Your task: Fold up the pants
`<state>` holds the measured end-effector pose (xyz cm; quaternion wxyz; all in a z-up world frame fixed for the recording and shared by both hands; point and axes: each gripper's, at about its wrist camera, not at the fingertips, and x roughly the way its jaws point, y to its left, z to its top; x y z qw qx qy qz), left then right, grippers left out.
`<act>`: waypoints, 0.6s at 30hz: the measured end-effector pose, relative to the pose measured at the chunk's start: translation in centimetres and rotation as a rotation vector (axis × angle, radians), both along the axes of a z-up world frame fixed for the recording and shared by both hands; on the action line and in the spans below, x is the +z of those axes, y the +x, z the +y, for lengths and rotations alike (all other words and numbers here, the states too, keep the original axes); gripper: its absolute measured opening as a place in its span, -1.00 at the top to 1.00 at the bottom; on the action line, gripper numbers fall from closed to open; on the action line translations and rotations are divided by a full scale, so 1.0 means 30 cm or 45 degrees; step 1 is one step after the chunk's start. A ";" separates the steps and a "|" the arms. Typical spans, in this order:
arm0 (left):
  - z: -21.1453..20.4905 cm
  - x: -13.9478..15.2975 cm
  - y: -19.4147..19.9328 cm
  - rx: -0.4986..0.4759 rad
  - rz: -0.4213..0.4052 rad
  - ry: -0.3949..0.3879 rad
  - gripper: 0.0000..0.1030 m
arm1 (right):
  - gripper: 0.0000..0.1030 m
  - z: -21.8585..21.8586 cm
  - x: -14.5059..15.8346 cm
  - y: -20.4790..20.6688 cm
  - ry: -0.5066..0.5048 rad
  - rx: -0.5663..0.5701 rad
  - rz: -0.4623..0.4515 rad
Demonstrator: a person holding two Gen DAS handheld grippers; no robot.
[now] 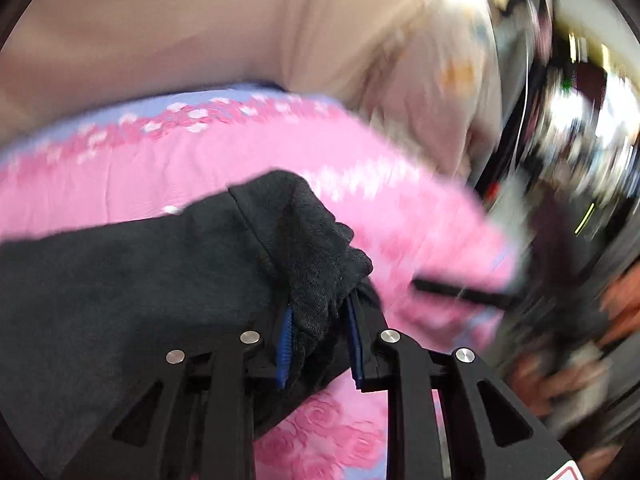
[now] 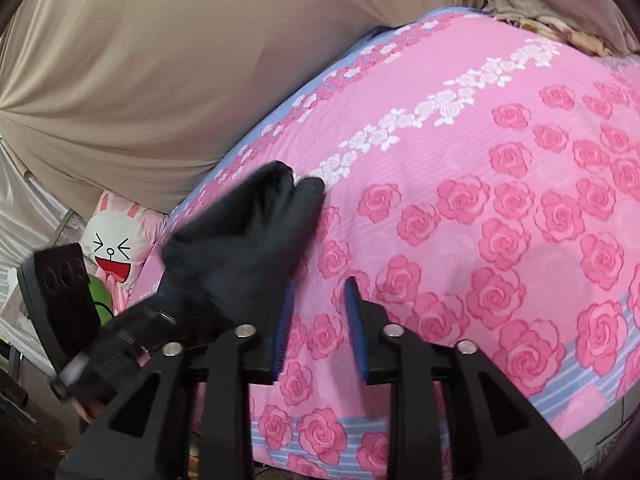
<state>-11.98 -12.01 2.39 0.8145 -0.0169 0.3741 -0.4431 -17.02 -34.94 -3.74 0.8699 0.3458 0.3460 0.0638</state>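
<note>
The black pants (image 1: 140, 280) lie bunched on the pink rose-print bed sheet (image 1: 160, 168). My left gripper (image 1: 320, 304) is shut on a gathered fold of their dark knit fabric, which fills the gap between the blue pads (image 1: 284, 336). In the right wrist view the pants (image 2: 248, 232) hang as a dark bundle from the left gripper (image 2: 176, 300) at the lower left. My right gripper (image 2: 318, 288) hovers over the sheet (image 2: 480, 200) just right of that bundle. It is open, and only the sheet shows between its fingers.
A beige cloth (image 2: 160, 60) rises behind the bed. A white bunny cushion (image 2: 112, 248) and a dark chair back (image 2: 64, 292) stand off the bed's left edge. A crumpled blanket (image 2: 560, 28) lies at the far end. Blurred clutter (image 1: 560, 160) fills the right of the left wrist view.
</note>
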 end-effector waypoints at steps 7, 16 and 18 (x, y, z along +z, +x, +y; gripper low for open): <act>0.115 0.040 0.005 0.023 0.054 -0.102 0.61 | -0.01 0.084 -0.010 0.049 0.046 0.093 -0.013; 0.001 -0.063 0.006 -0.036 0.096 -0.054 0.60 | -0.22 0.202 0.003 0.019 -0.400 0.050 0.053; 0.028 -0.037 0.018 0.000 0.077 -0.089 0.66 | -0.19 0.207 -0.007 0.045 -0.374 0.062 0.044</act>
